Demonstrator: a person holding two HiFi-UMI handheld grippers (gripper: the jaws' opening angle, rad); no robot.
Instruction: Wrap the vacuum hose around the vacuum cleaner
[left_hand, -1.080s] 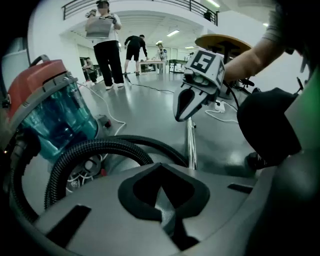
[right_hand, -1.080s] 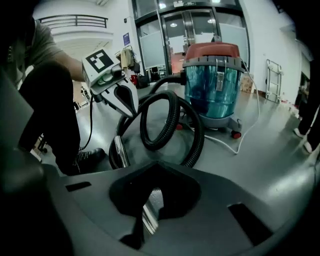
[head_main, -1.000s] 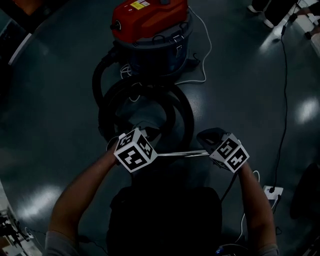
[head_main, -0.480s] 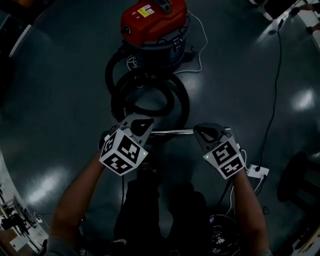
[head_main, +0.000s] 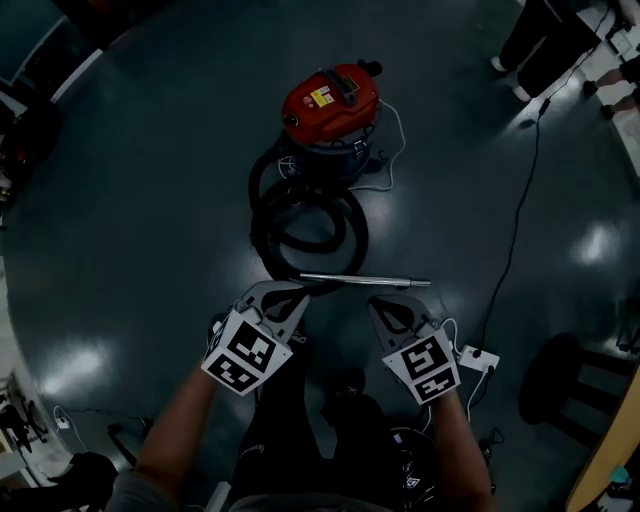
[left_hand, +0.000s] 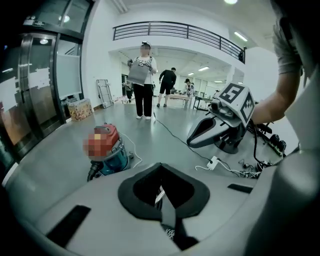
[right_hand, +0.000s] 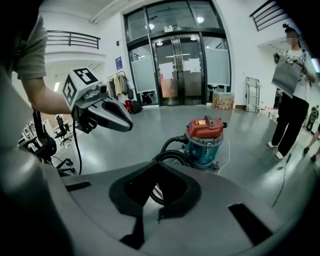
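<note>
Hose (right_hand: 173, 154) lies coiled on the floor beside the red vacuum cleaner (head_main: 330, 100), its near loops hidden behind the right gripper (head_main: 392, 303). That and the left gripper (head_main: 283, 292) are closed, empty, well clear of it.

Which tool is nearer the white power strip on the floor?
Right. The right tool is raised just left of the power strip in the head view. The left tool is also raised but much further left, on the person's other side.
</note>
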